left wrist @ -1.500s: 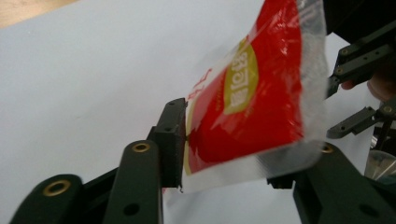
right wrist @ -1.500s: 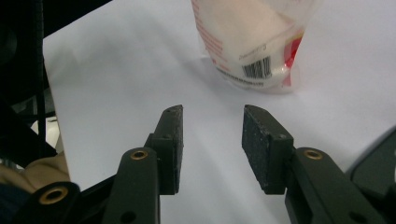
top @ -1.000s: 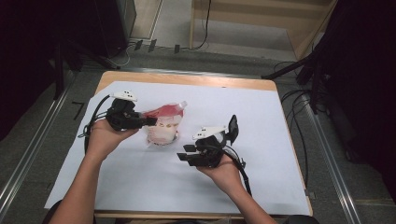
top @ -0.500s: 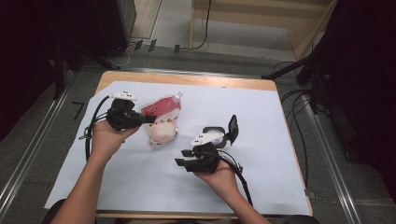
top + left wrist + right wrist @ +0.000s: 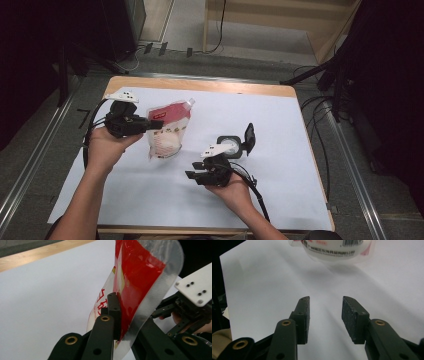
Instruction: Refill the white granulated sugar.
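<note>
White paper (image 5: 150,200) covers the wooden table (image 5: 200,86), with dark grey floor and trailing cables beyond its far edge. Left of centre, the left gripper (image 5: 150,123) has its jaws pinched flat on one edge of a red and clear pouch (image 5: 167,131). The pouch hangs from that grip, its rounded white lower end close to the paper; whether it touches I cannot tell. In the left gripper view the pouch (image 5: 140,282) rises upright between the jaws, the film bowing to one side above the pinch.

Nearer and to the right, the right gripper (image 5: 192,176) sits low over the paper, well apart from the pouch, its jaws parted to a moderate gap and holding nothing. Its own view shows the white printed bottom of the pouch (image 5: 332,250) straight ahead, a soft shadow under it. A small round black holder with a hinged flap (image 5: 235,144) lies on the paper just beyond the right hand.

The work in hand looks like a two-handed hold on the pouch. To do it well, I judge the left hand should keep the pouch steady and hanging plumb, since the slack film will sway. The right gripper should come in level and take a flat seam or corner, not the bulging filled part, which would likely slip or squash. Closing gently on the seam should keep the film from creasing.
</note>
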### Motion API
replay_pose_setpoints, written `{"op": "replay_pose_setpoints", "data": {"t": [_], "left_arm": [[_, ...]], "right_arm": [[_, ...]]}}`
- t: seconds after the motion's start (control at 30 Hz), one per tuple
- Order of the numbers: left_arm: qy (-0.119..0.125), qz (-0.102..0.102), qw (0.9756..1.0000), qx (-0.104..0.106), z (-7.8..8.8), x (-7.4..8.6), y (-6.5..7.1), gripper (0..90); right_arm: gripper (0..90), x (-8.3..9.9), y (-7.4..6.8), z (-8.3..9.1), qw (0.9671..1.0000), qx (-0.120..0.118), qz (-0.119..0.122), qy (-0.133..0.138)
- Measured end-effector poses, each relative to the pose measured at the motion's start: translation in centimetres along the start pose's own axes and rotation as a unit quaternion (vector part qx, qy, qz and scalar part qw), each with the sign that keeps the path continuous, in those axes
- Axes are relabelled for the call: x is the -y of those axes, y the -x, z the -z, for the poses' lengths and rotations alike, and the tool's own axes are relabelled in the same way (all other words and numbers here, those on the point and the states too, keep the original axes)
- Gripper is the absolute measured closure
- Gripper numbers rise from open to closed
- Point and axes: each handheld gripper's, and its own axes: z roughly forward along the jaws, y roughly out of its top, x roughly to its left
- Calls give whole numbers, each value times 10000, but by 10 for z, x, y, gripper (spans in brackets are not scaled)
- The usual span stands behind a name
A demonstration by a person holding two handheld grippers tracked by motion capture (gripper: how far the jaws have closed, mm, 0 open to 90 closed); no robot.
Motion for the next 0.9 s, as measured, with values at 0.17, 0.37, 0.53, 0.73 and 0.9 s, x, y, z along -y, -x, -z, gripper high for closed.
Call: {"op": "replay_pose_setpoints", "data": {"t": [0.17, 0.37, 0.53, 0.73, 0.9], "left_arm": [[77, 22, 9999, 102, 10, -4, 8, 900], [99, -89, 9998, 179, 15, -9, 22, 900], [12, -125, 9995, 304, 18, -13, 32, 900], [55, -163, 9976, 674, 22, -17, 43, 900], [48, -228, 9960, 861, 25, -20, 53, 900]], "right_arm": [[585, 0, 0, -6, 10000, 17, 10, -15], [573, 1, 3, -14, 10000, -60, -19, -72], [564, 2, 5, -18, 9999, -46, -114, -82], [508, 2, 5, -19, 9999, -73, -75, 6], [522, 2, 8, -18, 9999, 54, -124, 99]]}}
